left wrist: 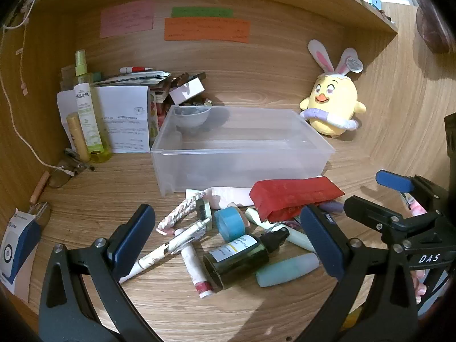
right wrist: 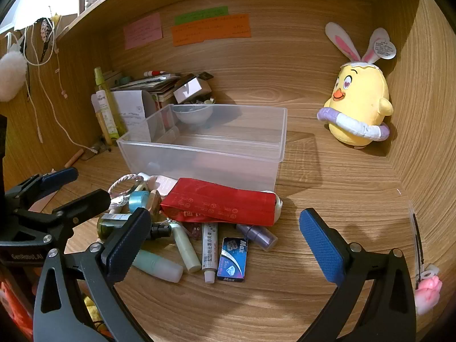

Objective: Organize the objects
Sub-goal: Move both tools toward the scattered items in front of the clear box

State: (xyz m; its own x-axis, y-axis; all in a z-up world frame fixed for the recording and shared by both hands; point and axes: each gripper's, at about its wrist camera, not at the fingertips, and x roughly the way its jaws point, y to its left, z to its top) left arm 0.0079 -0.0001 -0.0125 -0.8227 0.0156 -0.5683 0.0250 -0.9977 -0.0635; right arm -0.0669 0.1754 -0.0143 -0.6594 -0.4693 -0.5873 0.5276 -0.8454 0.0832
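A clear plastic bin (left wrist: 242, 149) (right wrist: 205, 154) stands on the wooden desk with a small bowl (left wrist: 191, 118) in its back left corner. In front of it lies a pile: a red pouch (left wrist: 293, 196) (right wrist: 219, 205), a dark green dropper bottle (left wrist: 242, 256), a blue tape roll (left wrist: 229, 223), a white pen (left wrist: 168, 249), a teal tube (left wrist: 286, 269), a white ointment tube (right wrist: 209, 252) and a blue Max box (right wrist: 232, 258). My left gripper (left wrist: 228, 245) is open over the pile. My right gripper (right wrist: 228, 245) is open, just in front of the pile.
A yellow chick plush (left wrist: 332, 108) (right wrist: 359, 111) stands at the back right. Spray bottles (left wrist: 85, 108), papers and books crowd the back left. A blue-white box (left wrist: 17, 252) sits at the left edge. Wooden walls enclose the desk on three sides.
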